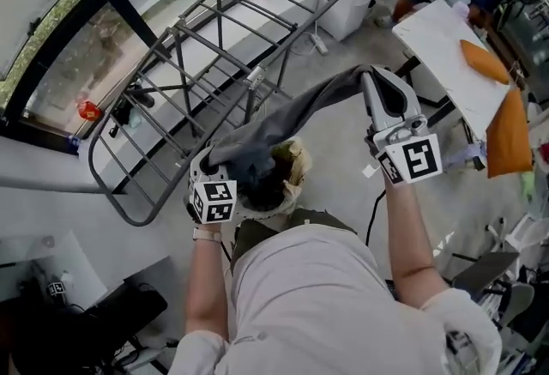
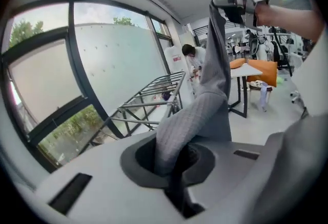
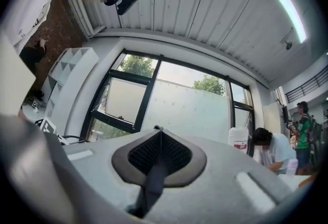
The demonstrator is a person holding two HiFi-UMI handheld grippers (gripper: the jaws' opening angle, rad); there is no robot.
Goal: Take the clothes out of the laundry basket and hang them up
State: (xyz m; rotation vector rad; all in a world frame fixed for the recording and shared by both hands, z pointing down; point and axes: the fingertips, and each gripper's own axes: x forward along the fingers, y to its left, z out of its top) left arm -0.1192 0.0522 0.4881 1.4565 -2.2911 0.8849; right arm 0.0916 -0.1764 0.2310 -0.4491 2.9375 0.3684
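One long grey ribbed cloth garment (image 1: pixel 300 111) stretches through the air between the two grippers. The left gripper (image 1: pixel 219 164) is clamped on its lower end, the fabric bunched between the closed jaws and rising from them up to the right. The right gripper (image 1: pixel 370 78), held higher, pinches the upper end with its jaws pressed together. Directly under the left gripper sits one tan woven laundry basket (image 1: pixel 297 164), with the garment's low end just above its mouth. One grey metal-tube drying rack (image 1: pixel 197 47) stands just beyond the garment, beside the window.
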